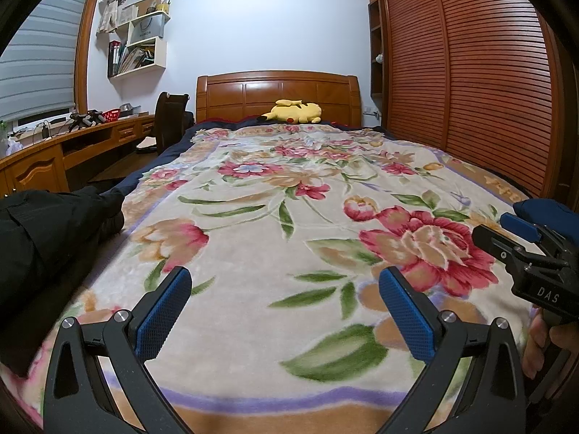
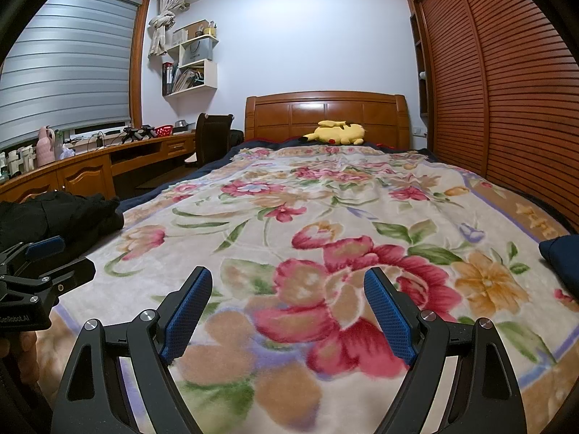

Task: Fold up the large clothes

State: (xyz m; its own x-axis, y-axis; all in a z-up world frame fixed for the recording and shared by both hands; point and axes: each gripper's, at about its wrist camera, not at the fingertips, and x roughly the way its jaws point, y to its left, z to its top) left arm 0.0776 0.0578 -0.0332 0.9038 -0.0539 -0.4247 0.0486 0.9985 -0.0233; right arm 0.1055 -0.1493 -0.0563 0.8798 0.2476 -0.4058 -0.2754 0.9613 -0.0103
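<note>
A bed (image 1: 289, 199) fills both views, running from the near edge to a wooden headboard (image 1: 278, 96) at 12 o'clock. A floral blanket (image 2: 307, 224) covers it almost wholly, lying flat, with a dark quilt edge showing along its left side. At 3 o'clock a slatted wardrobe (image 1: 470, 72) stands along the bed. At 9 to 10 o'clock a wooden desk (image 2: 87, 170) curves under a window with a lowered blind (image 2: 65, 61); a dark chair (image 2: 211, 133) stands between desk and headboard, and white wall shelves (image 1: 141, 43) hang above.

The black garment (image 1: 47, 238), bunched in a heap, lies on the blanket's left edge at 9 o'clock in the left wrist view, and at 9 o'clock, farther off, in the right wrist view. A dark blue cloth (image 2: 561, 253) pokes in at 3 o'clock on the bed's right edge.

A yellow plush toy (image 2: 336, 132) lies at the head of the bed, just before the headboard.

The left gripper (image 1: 286, 289) hovers over the blanket's near end, jaws spread wide with only blanket between them. The right gripper (image 2: 287, 289) sits just beside it at the same end, jaws likewise wide apart and holding nothing. Each shows at the other view's edge, with a hand (image 1: 542, 340) on its grip.
</note>
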